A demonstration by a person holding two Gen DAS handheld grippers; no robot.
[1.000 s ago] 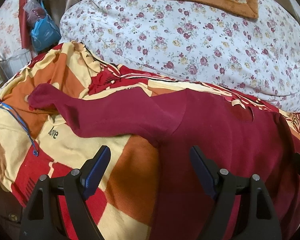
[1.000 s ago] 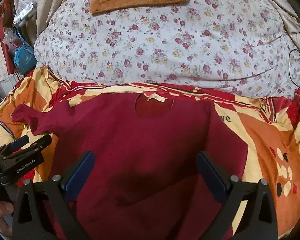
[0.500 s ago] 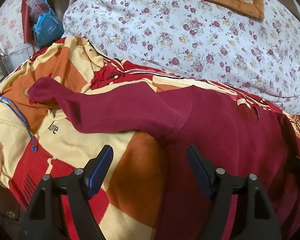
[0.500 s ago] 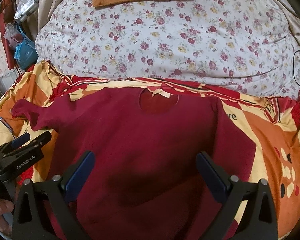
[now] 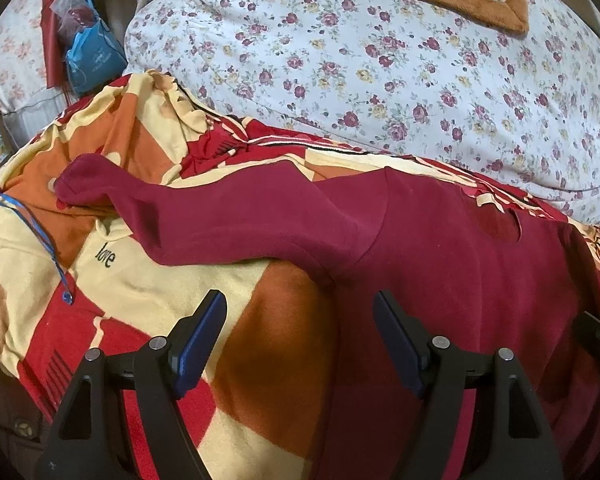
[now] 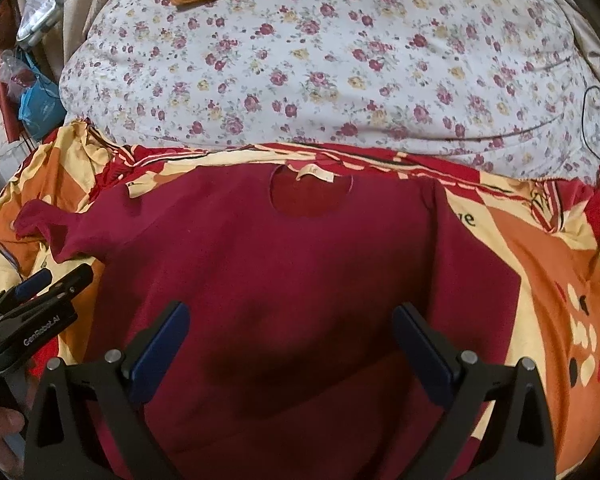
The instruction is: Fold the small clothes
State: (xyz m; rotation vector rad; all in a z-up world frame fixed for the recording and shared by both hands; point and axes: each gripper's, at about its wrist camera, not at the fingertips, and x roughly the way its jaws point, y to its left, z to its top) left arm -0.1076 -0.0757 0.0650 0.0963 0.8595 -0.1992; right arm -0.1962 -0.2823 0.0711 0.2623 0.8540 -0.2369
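now | maroon shirt (image 6: 300, 272) flat | left claw (image 5: 298, 336) wide, empty, by hem

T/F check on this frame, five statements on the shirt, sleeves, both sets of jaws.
1. The maroon shirt lies spread on the patterned blanket. True.
2. The right gripper is shut on the shirt. False: its jaws stand open above the cloth.
3. One sleeve is stretched out sideways. True.
4. The left gripper holds that sleeve. False: its jaws are open with nothing between them.
5. The neck label is hidden. False: it shows at the collar.
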